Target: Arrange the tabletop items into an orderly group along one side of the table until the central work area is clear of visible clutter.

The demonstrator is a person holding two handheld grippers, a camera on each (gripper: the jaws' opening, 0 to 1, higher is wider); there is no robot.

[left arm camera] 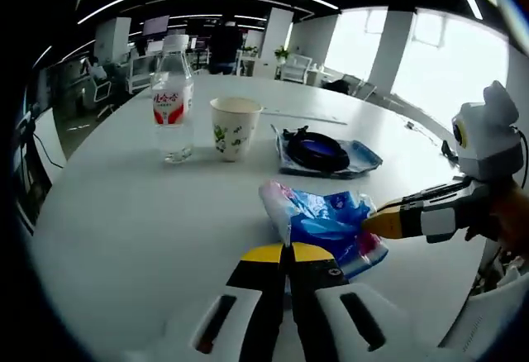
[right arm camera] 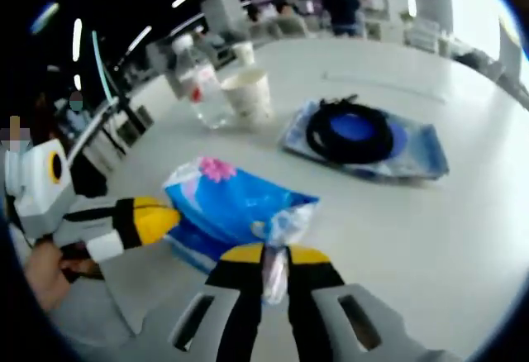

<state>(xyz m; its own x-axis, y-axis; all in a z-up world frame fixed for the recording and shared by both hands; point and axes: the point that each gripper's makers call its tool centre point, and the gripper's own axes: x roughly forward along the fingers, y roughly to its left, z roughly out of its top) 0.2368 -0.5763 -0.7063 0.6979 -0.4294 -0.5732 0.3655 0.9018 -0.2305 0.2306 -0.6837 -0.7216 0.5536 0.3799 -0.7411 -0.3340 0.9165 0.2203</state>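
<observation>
Blue packet (right arm camera: 227,209) is pinched at its crimped end by the right gripper (right arm camera: 273,256), ready to drag aside, while the left gripper (left arm camera: 288,250), jaws pressed together, waits just beside it.

White round table (left arm camera: 124,221) bore a water bottle (left arm camera: 173,102), paper cup (left arm camera: 235,128), blue snack packet (left arm camera: 326,221) and bagged black cable (left arm camera: 322,152).

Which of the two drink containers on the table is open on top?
The paper cup with the leaf print: its mouth is open, while the water bottle left of it wears a white cap.
</observation>
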